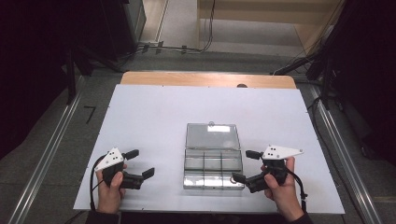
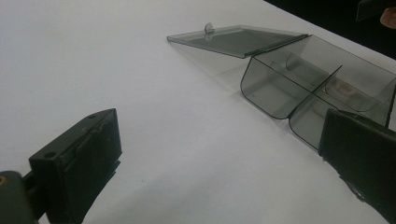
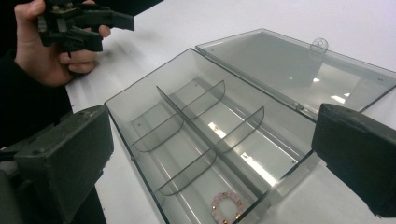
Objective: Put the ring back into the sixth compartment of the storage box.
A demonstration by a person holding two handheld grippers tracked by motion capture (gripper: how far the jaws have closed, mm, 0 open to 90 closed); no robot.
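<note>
A smoky clear plastic box lies in the middle of the white table with its lid folded flat away from me. Dividers split the box into several compartments. A pink bead bracelet lies in the compartment nearest my right gripper. My right gripper is open at the box's right front corner, its jaws wide on either side of that end and touching nothing. My left gripper is open over bare table left of the box, nothing between its jaws.
The white table top stretches wide around the box, with a wooden edge at the far side. Dark floor, metal rails and cables lie beyond the table. The lid has a small tab on its far edge.
</note>
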